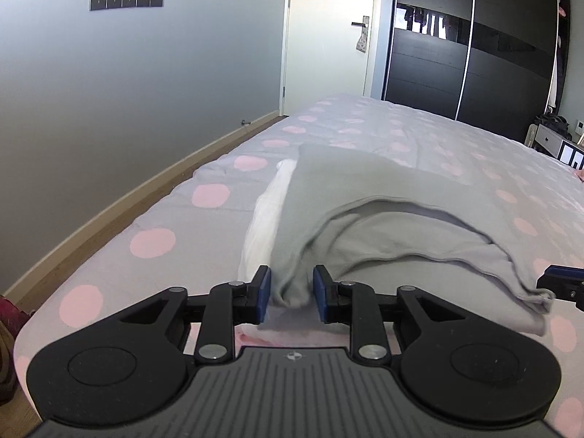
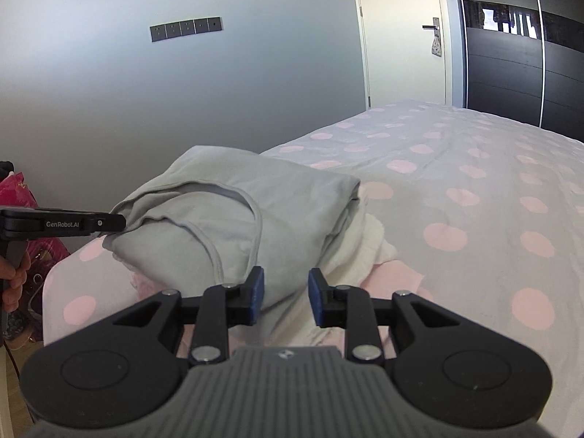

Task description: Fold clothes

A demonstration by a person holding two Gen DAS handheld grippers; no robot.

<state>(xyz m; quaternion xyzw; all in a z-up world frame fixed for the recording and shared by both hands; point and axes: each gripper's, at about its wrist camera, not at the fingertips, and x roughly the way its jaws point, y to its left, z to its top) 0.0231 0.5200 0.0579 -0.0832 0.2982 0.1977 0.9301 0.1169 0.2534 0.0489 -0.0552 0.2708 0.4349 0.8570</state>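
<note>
Both grippers sit at the near edge of the grey garment, jaws partly open.

Left gripper has a bunched corner of the grey garment between its pads, apparently slack; right gripper straddles the opposite near corner, right pad clear of cloth. No firm grip shows on either. The garment lies folded on the dotted bedspread, atop a white garment, directly ahead of both grippers, equally near. Its long axis seems to run away from them toward the door.
</note>
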